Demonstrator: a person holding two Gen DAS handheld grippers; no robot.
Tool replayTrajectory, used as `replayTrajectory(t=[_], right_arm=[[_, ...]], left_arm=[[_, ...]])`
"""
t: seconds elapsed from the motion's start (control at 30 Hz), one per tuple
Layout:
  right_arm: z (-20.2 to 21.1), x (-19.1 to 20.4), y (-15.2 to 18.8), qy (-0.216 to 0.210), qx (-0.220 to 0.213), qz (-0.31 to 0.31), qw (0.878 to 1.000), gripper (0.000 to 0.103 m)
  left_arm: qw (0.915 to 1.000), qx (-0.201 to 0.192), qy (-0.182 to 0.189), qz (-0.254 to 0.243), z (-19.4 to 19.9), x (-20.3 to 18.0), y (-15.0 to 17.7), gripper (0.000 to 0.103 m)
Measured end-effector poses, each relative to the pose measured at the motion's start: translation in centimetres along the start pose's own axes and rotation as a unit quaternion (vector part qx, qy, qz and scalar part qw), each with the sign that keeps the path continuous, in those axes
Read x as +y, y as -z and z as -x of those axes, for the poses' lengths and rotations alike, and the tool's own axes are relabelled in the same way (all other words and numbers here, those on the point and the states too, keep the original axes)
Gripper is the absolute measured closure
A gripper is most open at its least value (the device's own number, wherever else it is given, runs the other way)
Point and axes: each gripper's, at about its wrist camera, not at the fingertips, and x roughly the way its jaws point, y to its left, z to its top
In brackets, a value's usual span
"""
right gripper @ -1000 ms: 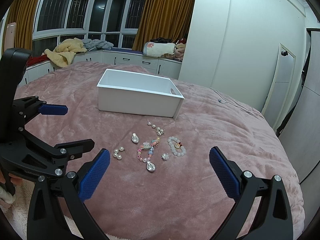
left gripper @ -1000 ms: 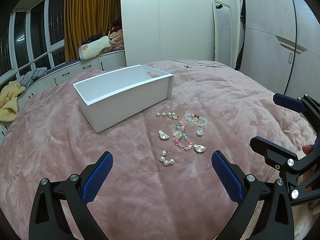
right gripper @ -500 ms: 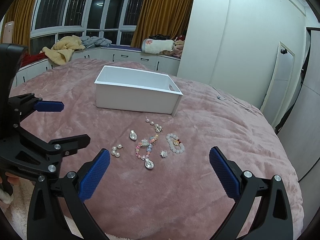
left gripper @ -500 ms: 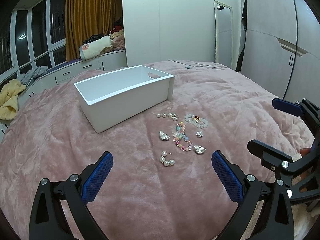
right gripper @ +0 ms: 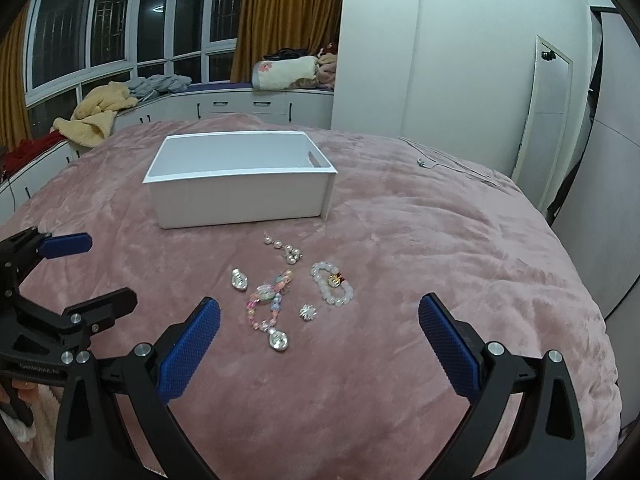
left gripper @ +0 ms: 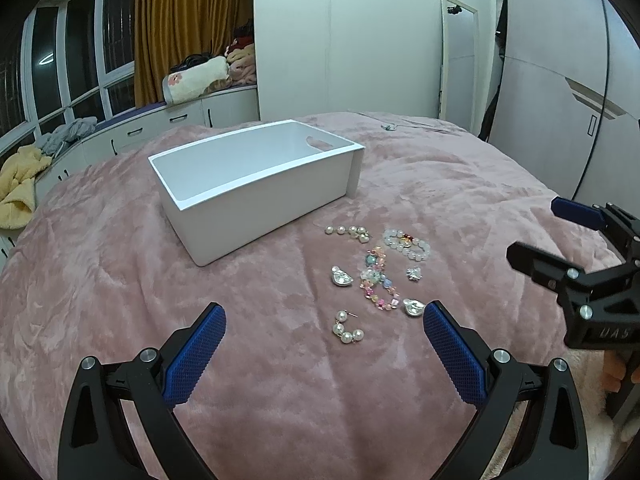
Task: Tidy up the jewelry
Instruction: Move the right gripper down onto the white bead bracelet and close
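Observation:
A white open box (left gripper: 256,184) (right gripper: 240,184) stands on the pink blanket. In front of it the jewelry lies loose: a pearl strand (left gripper: 348,232), a white bead bracelet (left gripper: 406,243) (right gripper: 332,288), a colourful bead bracelet (left gripper: 376,280) (right gripper: 268,300), two silver drop earrings (left gripper: 341,277) (left gripper: 414,307), a small silver stud (right gripper: 308,312) and a pearl cluster earring (left gripper: 347,330). My left gripper (left gripper: 323,310) (right gripper: 108,268) is open just short of the pearl cluster. My right gripper (right gripper: 319,304) (left gripper: 538,227) is open over the near end of the jewelry. Neither holds anything.
The pink blanket (left gripper: 120,300) covers a wide bed. A thin white cable (right gripper: 422,162) lies at its far side. Clothes and towels (right gripper: 96,112) are heaped on the window bench behind. Wardrobe doors (left gripper: 560,100) stand to the right.
The right gripper has shifted a little, so the box and jewelry sit further left in its view. The left gripper has hardly moved. The jewelry lies as before.

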Motion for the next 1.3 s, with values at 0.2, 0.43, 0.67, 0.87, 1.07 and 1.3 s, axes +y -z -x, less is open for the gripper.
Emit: replayTrajectory(t=[0.2,0.43,0.67,0.87,1.07,1.3], right_arm=[[-1.7,-0.9,-1.4,0.008,0.015,-0.004,1.0,0.005],[-5.3,-2.3,-3.1,0.004,0.039,-0.024,0.999,0.005],[-9.1,-4.0,-3.5,-0.004,0.028,-0.042,0.999,0.007],[-12.5,-4.4,-2.7,0.003,0.048,-0.025,0.999,0.016],[-16.4,-5.0,-0.7,0.005,0.097,-0.022,0.995,0.031],[-18.8,-4.2,0.5,0.007,0.127,0.002,0.992,0.039]], left_arm=[[0.9998,0.014,0.004,0.01,-1.8,0.9,-1.0,0.003],[0.9997,0.022,0.007,-0.011,-4.9,0.8,-1.1,0.003],[0.9981,0.019,-0.004,-0.058,-7.8,-0.2,0.4,0.003],[0.9974,0.025,0.008,-0.067,-10.1,-0.1,1.4,0.003],[0.9965,0.036,0.03,-0.068,-11.4,-0.3,2.1,0.019],[0.9934,0.068,0.061,-0.069,-13.1,-0.6,2.9,0.041]])
